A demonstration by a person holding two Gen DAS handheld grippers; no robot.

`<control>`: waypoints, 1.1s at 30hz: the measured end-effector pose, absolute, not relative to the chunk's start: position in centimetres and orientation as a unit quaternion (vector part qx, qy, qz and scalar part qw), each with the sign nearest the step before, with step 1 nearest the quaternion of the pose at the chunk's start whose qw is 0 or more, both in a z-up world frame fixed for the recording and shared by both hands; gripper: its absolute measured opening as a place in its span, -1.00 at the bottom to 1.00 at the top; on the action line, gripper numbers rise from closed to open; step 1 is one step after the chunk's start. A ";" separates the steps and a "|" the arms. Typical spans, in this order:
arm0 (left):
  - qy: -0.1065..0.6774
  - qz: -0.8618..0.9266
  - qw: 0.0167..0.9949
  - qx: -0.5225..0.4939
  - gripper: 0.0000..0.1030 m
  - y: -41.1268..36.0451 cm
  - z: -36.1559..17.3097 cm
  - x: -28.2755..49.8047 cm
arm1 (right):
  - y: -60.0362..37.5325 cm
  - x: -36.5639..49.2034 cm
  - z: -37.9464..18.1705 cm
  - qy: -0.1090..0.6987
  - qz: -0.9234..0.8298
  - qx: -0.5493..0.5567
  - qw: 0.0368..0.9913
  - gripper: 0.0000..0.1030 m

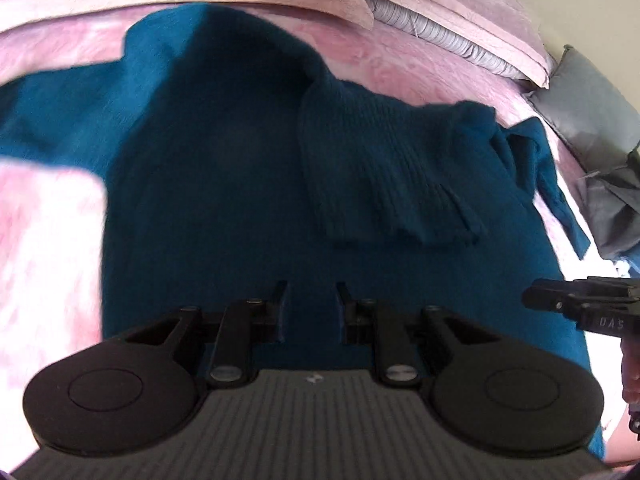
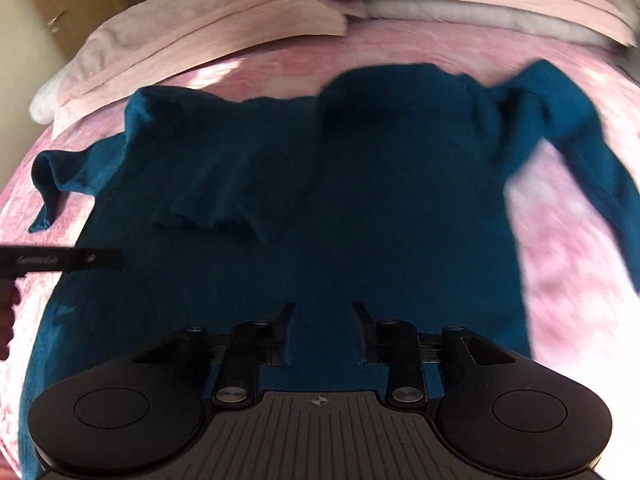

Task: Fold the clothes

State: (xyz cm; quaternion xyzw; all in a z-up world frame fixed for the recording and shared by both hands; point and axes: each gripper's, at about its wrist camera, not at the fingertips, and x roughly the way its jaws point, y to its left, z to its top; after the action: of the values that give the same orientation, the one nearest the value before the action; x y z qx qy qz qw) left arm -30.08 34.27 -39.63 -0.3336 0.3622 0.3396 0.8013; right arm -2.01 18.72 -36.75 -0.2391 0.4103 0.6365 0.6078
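A teal knit sweater point(image 1: 208, 184) lies spread on a pink bed cover point(image 1: 44, 240). It fills the middle of the right wrist view point(image 2: 360, 200) too. One sleeve point(image 1: 384, 176) is folded across the body, its cuff near the middle. The other sleeve point(image 2: 580, 152) stretches out to the side. My left gripper point(image 1: 311, 300) is open and empty above the sweater's lower part. My right gripper point(image 2: 323, 320) is open and empty above the lower body. Each gripper shows at the edge of the other's view, the right one point(image 1: 580, 304) and the left one point(image 2: 64, 260).
Pink pillows point(image 2: 224, 28) lie along the head of the bed. A grey cushion and grey cloth point(image 1: 600, 152) sit at the bed's edge. A wooden cabinet point(image 2: 76, 4) stands beyond the bed corner.
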 end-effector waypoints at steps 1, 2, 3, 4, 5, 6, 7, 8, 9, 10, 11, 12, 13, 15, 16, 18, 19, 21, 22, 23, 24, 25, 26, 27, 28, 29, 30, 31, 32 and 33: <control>0.359 0.348 0.802 -0.327 -0.67 35.0 -39.9 -29.5 | 19.6 -2.0 -37.2 0.405 0.645 -0.237 0.603 -0.38; 0.356 0.356 0.802 -0.321 -0.67 35.7 -40.1 -28.9 | 20.5 -2.0 -37.7 0.400 0.653 -0.235 0.599 -0.38; 0.353 0.365 0.802 -0.314 -0.67 36.4 -40.3 -28.4 | 21.4 -2.0 -38.1 0.395 0.661 -0.233 0.594 -0.38; 0.350 0.370 0.802 -0.313 -0.67 37.0 -40.6 -28.1 | 22.3 -2.0 -38.6 0.390 0.669 -0.232 0.589 -0.38; 0.348 0.375 0.801 -0.312 -0.67 37.5 -40.8 -27.9 | 23.0 -1.7 -38.8 0.384 0.677 -0.223 0.587 -0.38; 0.345 0.380 0.800 -0.311 -0.67 38.0 -41.1 -27.7 | 23.9 -1.4 -39.2 0.377 0.682 -0.224 0.585 -0.38; 0.343 0.384 0.799 -0.309 -0.68 38.5 -41.3 -27.5 | 24.8 -1.0 -39.6 0.371 0.687 -0.225 0.583 -0.38; 0.340 0.389 0.798 -0.308 -0.68 39.0 -41.6 -27.2 | 25.7 -0.6 -40.0 0.364 0.691 -0.226 0.582 -0.38; 0.346 0.385 0.802 -0.298 -0.67 39.3 -41.7 -26.8 | 26.5 -0.5 -40.3 0.359 0.697 -0.234 0.574 -0.38; 0.352 0.379 0.806 -0.287 -0.67 39.5 -41.8 -26.3 | 27.3 -0.3 -40.7 0.355 0.703 -0.242 0.567 -0.38; 0.358 0.373 0.810 -0.276 -0.67 39.8 -41.8 -25.9 | 28.4 -0.3 -41.0 0.348 0.712 -0.251 0.556 -0.38; 0.364 0.367 0.814 -0.265 -0.67 40.1 -41.9 -25.4 | 28.8 -0.4 -40.7 0.337 0.723 -0.261 0.543 -0.38; 0.371 0.358 0.818 -0.256 -0.68 40.6 -41.9 -24.9 | 29.2 -0.5 -40.5 0.326 0.734 -0.272 0.530 -0.38; 0.378 0.332 0.829 -0.243 -0.68 42.5 -41.7 -23.7 | 31.1 -0.6 -40.4 0.305 0.758 -0.296 0.494 -0.38; 0.379 0.319 0.835 -0.238 -0.68 43.5 -41.4 -23.1 | 32.4 -0.6 -40.3 0.297 0.767 -0.300 0.482 -0.38; 0.373 0.293 0.850 -0.231 -0.68 45.9 -40.8 -21.9 | 35.1 -0.6 -40.2 0.282 0.784 -0.308 0.458 -0.38; 0.360 0.286 0.857 -0.233 -0.67 47.5 -40.4 -21.5 | 36.2 -0.3 -39.9 0.278 0.788 -0.300 0.461 -0.38; 0.322 0.304 0.861 -0.249 -0.68 51.6 -39.1 -20.9 | 39.9 1.7 -38.7 0.299 0.785 -0.239 0.486 -0.38; 0.298 0.328 0.857 -0.263 -0.67 53.8 -38.5 -20.9 | 41.7 3.0 -38.0 0.318 0.780 -0.197 0.502 -0.38; 0.274 0.354 0.850 -0.277 -0.67 56.0 -37.9 -20.9 | 43.5 4.8 -37.6 0.347 0.758 -0.146 0.533 -0.37; 0.256 0.381 0.838 -0.296 -0.67 57.9 -37.6 -21.2 | 45.2 6.5 -37.1 0.376 0.731 -0.095 0.562 -0.37; 0.238 0.408 0.823 -0.316 -0.67 59.8 -37.2 -21.6 | 46.9 8.3 -36.7 0.403 0.700 -0.043 0.589 -0.37; 0.234 0.422 0.812 -0.328 -0.67 61.0 -37.1 -22.0 | 48.0 9.8 -36.5 0.430 0.670 -0.002 0.606 -0.37; 0.230 0.435 0.802 -0.338 -0.67 62.0 -36.9 -22.4 | 48.8 11.2 -36.5 0.455 0.642 0.032 0.616 -0.37; 0.236 0.429 0.806 -0.332 -0.67 61.8 -36.8 -22.7 | 49.3 12.3 -36.3 0.473 0.622 0.047 0.622 -0.37; 0.243 0.420 0.812 -0.324 -0.67 61.4 -36.8 -23.1 | 48.6 12.1 -36.4 0.467 0.636 0.020 0.614 -0.37; 0.268 0.396 0.822 -0.310 -0.67 60.1 -37.2 -23.5 | 47.8 11.8 -36.5 0.460 0.650 -0.009 0.605 -0.37; 0.295 0.370 0.830 -0.295 -0.67 58.6 -37.6 -23.9 | 47.1 11.4 -36.6 0.452 0.664 -0.038 0.594 -0.37; 0.321 0.343 0.837 -0.279 -0.67 57.2 -38.0 -24.3 | 46.3 11.1 -36.7 0.443 0.677 -0.068 0.583 -0.37; 0.351 0.313 0.842 -0.263 -0.67 55.4 -38.8 -24.3 | 45.5 10.8 -36.8 0.434 0.690 -0.097 0.571 -0.37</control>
State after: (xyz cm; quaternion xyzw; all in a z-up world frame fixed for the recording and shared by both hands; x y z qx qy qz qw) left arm -24.28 55.36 -38.81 -0.2628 0.3513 0.3130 0.8423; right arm 10.82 45.55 -36.79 -0.0971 0.4338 0.6898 0.5714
